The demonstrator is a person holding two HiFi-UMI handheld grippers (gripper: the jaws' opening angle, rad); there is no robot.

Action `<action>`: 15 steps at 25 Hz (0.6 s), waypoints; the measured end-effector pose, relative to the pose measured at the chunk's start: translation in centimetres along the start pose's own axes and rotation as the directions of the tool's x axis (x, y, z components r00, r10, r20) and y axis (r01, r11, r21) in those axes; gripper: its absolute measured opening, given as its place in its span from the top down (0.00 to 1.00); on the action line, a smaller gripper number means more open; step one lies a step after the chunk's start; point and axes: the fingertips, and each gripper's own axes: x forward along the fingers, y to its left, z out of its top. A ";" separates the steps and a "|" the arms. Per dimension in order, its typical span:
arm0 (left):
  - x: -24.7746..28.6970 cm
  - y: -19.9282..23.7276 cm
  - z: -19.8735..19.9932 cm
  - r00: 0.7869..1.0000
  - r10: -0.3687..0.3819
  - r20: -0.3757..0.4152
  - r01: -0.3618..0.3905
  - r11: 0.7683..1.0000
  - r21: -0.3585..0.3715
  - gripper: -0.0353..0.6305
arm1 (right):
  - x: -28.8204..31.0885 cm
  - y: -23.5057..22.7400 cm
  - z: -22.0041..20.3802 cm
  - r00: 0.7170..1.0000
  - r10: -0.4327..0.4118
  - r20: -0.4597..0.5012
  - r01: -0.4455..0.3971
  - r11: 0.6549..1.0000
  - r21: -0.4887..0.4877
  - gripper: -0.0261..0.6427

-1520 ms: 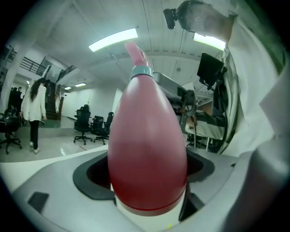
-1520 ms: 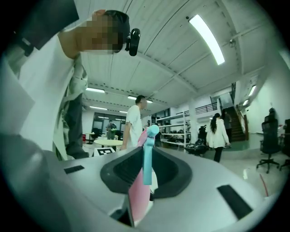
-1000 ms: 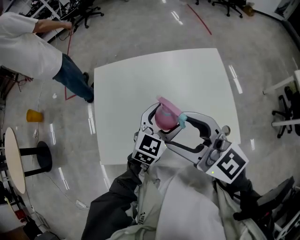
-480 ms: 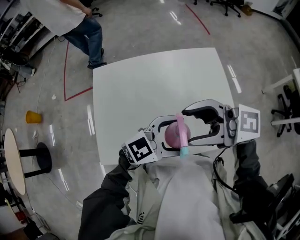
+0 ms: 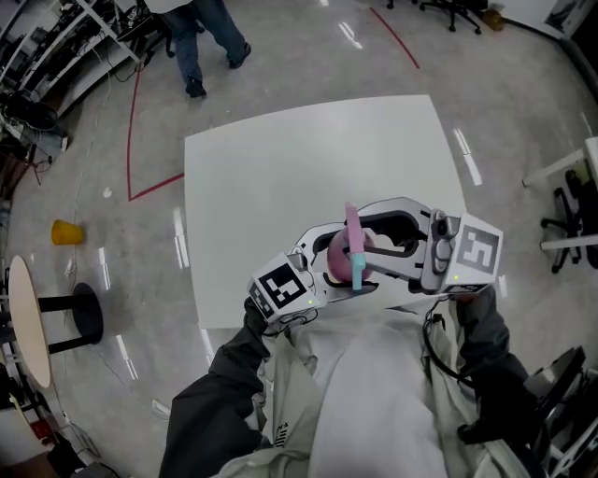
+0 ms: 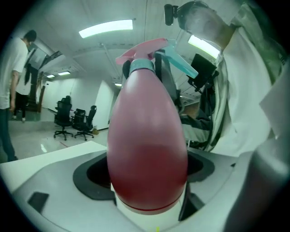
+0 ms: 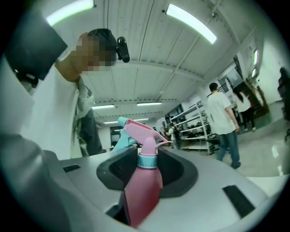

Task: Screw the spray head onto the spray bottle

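A pink spray bottle (image 5: 332,257) hangs over the near edge of the white table (image 5: 280,159). My left gripper (image 5: 325,261) is shut on its wide body (image 6: 147,149), which fills the left gripper view. The pink spray head (image 5: 352,229), with a teal trigger (image 5: 359,273) and a teal collar (image 7: 147,160), sits on the bottle's neck. My right gripper (image 5: 367,250) reaches in from the right. Its jaws have just been closing, and the black pads (image 7: 181,174) now hug the collar on both sides with no gap showing.
A person (image 5: 210,28) walks on the floor beyond the table's far left corner. A yellow cup (image 5: 65,231) lies on the floor at the left, near a small round table (image 5: 23,317). Office chairs (image 5: 570,224) stand at the right.
The right gripper swung from the lower right up to the bottle's right side, and its jaws narrowed around the spray head. The bottle and left gripper turned. The bystander walked away toward the top.
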 end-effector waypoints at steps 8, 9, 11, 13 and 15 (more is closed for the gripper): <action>-2.1 4.5 -2.3 0.973 0.220 -0.068 -0.223 0.974 -0.039 0.29 | 4.2 -1.8 -2.2 0.920 -0.389 -0.042 0.378 0.912 -0.156 0.78; -2.2 4.5 -2.3 0.972 0.223 -0.069 -0.226 0.973 -0.046 0.29 | 4.2 -1.8 -2.2 0.913 -0.405 -0.036 0.395 0.905 -0.159 0.78; -2.4 4.5 -2.3 0.972 0.226 -0.068 -0.229 0.972 -0.049 0.29 | 4.3 -1.7 -2.3 0.907 -0.420 -0.024 0.412 0.898 -0.156 0.78; -2.6 4.4 -2.2 0.972 0.227 -0.062 -0.228 0.973 -0.024 0.29 | 4.3 -1.5 -2.4 0.913 -0.407 -0.008 0.400 0.901 -0.164 0.78; -2.8 4.4 -2.5 0.973 0.223 -0.057 -0.223 0.975 0.007 0.29 | 4.1 -1.1 -2.9 0.927 -0.375 0.012 0.370 0.909 -0.194 0.78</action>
